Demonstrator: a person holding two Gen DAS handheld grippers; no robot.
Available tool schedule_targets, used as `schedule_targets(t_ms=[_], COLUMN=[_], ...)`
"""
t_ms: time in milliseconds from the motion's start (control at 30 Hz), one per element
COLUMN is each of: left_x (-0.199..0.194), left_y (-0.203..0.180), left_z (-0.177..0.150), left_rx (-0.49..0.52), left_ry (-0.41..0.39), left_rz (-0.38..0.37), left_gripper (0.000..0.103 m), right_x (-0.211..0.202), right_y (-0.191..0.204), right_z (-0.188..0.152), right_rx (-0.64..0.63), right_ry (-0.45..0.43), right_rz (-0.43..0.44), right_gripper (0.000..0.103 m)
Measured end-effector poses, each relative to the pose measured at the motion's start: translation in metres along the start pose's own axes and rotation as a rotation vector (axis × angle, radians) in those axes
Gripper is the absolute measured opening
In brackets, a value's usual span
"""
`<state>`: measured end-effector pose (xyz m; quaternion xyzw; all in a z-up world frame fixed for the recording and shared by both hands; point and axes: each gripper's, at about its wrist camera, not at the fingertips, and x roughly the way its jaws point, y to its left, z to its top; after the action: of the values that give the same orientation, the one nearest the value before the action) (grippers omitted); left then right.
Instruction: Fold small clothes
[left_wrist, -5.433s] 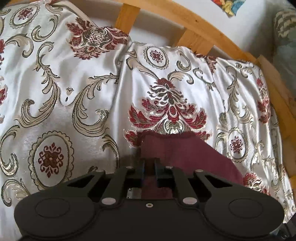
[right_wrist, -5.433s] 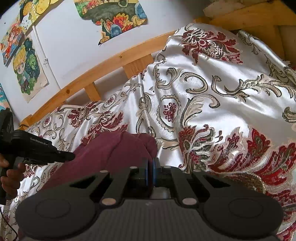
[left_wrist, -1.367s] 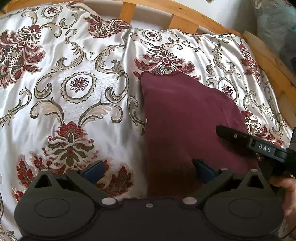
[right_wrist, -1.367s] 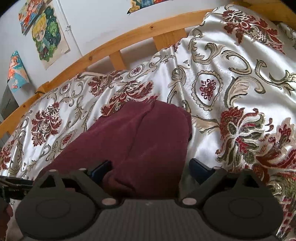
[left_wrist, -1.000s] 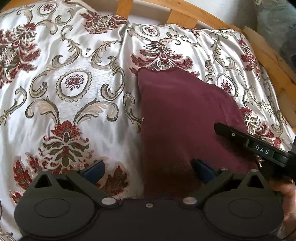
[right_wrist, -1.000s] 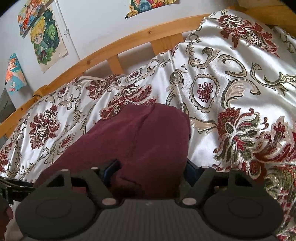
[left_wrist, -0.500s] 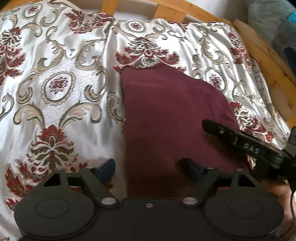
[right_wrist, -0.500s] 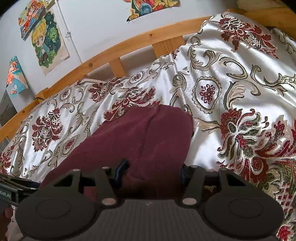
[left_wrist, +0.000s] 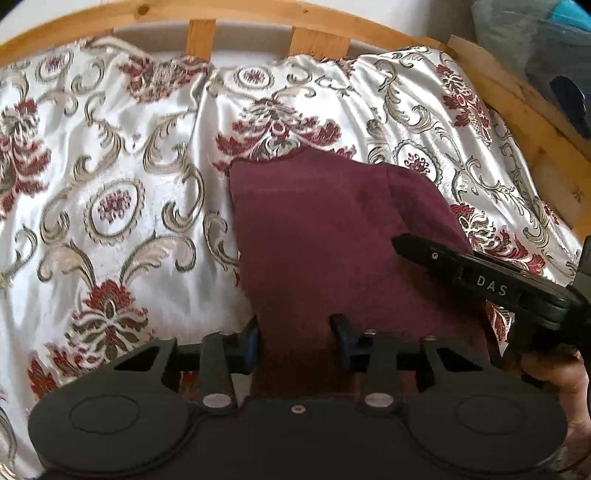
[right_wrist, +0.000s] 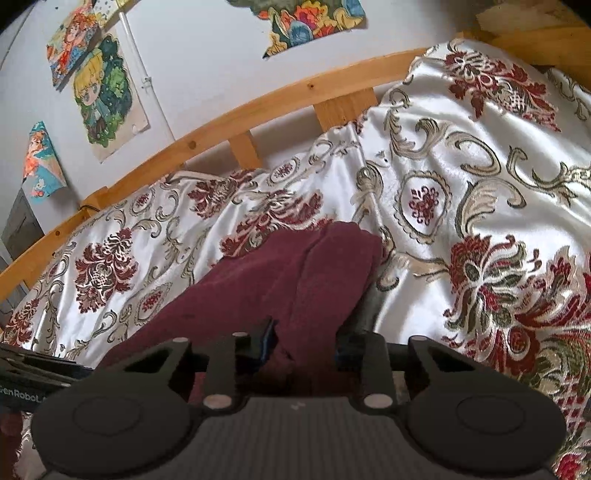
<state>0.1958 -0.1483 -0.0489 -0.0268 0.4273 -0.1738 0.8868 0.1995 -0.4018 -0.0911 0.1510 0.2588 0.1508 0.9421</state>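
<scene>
A dark red garment (left_wrist: 325, 236) lies on the bed, on a shiny white bedspread (left_wrist: 122, 206) patterned with red flowers and gold scrolls, reaching from the near edge toward the wooden headboard rail (left_wrist: 258, 14). The left claw (left_wrist: 299, 341) sits at the garment's near end, close to its left edge; its jaws have just been closing and now stand narrow, with a band of the cloth between them and the blue pads (left_wrist: 251, 345) at or against the fabric, though whether they truly pinch it cannot be told. The right claw (right_wrist: 304, 343) is at the garment's near right side, where the cloth is doubled into a thick roll; its jaws have also just been closing and now press that fold from both sides. The left view alone shows the right claw from outside, a black arm lying across the garment's right edge with the white letters "DAS" (left_wrist: 491, 286), and part of the hand (left_wrist: 554, 373) holding it. The right view alone shows the wall with cartoon pictures (right_wrist: 105, 96) taped to it, and the left claw's black side at the left edge, printed "enRoboL" (right_wrist: 18, 398), cut off at both ends.
</scene>
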Motion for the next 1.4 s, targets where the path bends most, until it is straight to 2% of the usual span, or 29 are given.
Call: schedule_targets(t_ms=[133, 300, 433, 533, 633, 733, 833, 900, 967, 1100, 1167, 1233, 1400], left_x=[-0.011, -0.031, -0.049, -0.059, -0.062, -0.053, -0.034, -0.027, -0.026, -0.024, -0.025, -0.027, -0.045], left_y=[-0.012, -0.019, -0.001, 0.023, 0.054, 0.088, 0.117, 0.128, 0.129, 0.121, 0.118, 0.122, 0.127], left_z=[0.002, 0.002, 0.008, 0.017, 0.024, 0.029, 0.026, 0.021, 0.016, 0.012, 0.008, 0.007, 0.001], left_rx=[0.056, 0.165, 0.218, 0.218, 0.182, 0.111, 0.009, -0.033, -0.030, -0.007, -0.016, -0.044, -0.113], left_ry=[-0.040, -0.108, -0.187, -0.225, -0.243, -0.225, -0.174, -0.163, -0.176, -0.177, -0.181, -0.175, -0.174], left_rz=[0.027, 0.081, 0.153, 0.220, 0.263, 0.283, 0.259, 0.247, 0.240, 0.256, 0.262, 0.248, 0.262], left_gripper=[0.034, 0.033, 0.033, 0.034, 0.034, 0.034, 0.035, 0.036, 0.038, 0.045, 0.051, 0.063, 0.084], right_x=[-0.007, -0.017, -0.003, 0.021, 0.055, 0.096, 0.130, 0.138, 0.136, 0.130, 0.129, 0.129, 0.106], right_y=[0.009, 0.028, 0.060, 0.087, 0.110, 0.131, 0.140, 0.138, 0.133, 0.127, 0.125, 0.123, 0.125], right_z=[0.001, 0.005, 0.017, 0.031, 0.043, 0.049, 0.041, 0.033, 0.027, 0.022, 0.021, 0.020, 0.018], right_rx=[-0.043, -0.104, -0.160, -0.193, -0.196, -0.207, -0.235, -0.240, -0.235, -0.263, -0.265, -0.269, -0.246], right_ry=[-0.050, -0.128, -0.183, -0.186, -0.160, -0.070, 0.026, 0.049, 0.050, 0.050, 0.055, 0.053, 0.027], right_rz=[0.021, 0.046, 0.086, 0.125, 0.168, 0.186, 0.136, 0.101, 0.082, 0.020, -0.014, -0.055, -0.082], right_gripper=[0.025, 0.025, 0.025, 0.025, 0.025, 0.025, 0.026, 0.032, 0.035, 0.052, 0.059, 0.074, 0.085])
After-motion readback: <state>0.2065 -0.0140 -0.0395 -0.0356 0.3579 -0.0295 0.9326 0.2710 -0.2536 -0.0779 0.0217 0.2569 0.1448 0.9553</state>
